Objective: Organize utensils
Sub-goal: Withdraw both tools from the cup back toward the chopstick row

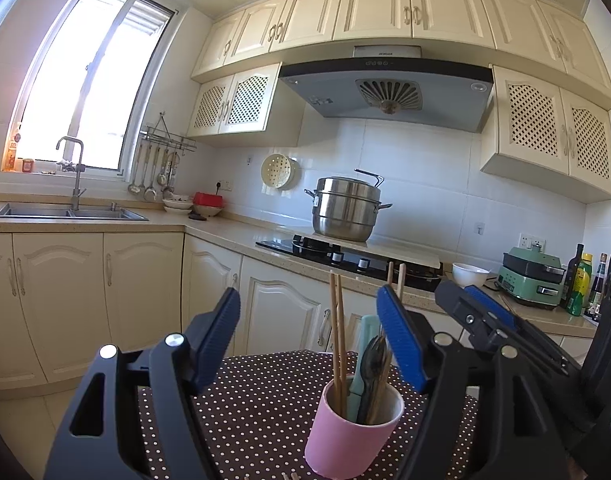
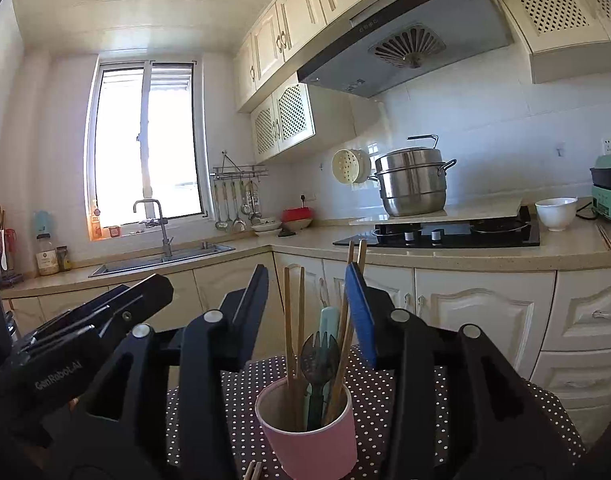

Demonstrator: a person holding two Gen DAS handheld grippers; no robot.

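Utensils stand upright in a pink cup [image 1: 353, 432] on the polka-dot worktop [image 1: 257, 400], near its front edge: wooden chopsticks [image 1: 337, 344], a dark plastic fork [image 2: 315, 364] and a pale green handle [image 2: 329, 320]. Left gripper [image 1: 309, 340] has its jaws spread wide, with the cup and chopsticks seen between them but untouched. Right gripper [image 2: 309, 308] also has its jaws parted, gripping nothing; one chopstick pair leans just beside its blue right pad [image 2: 361, 320], and I cannot tell whether they touch.
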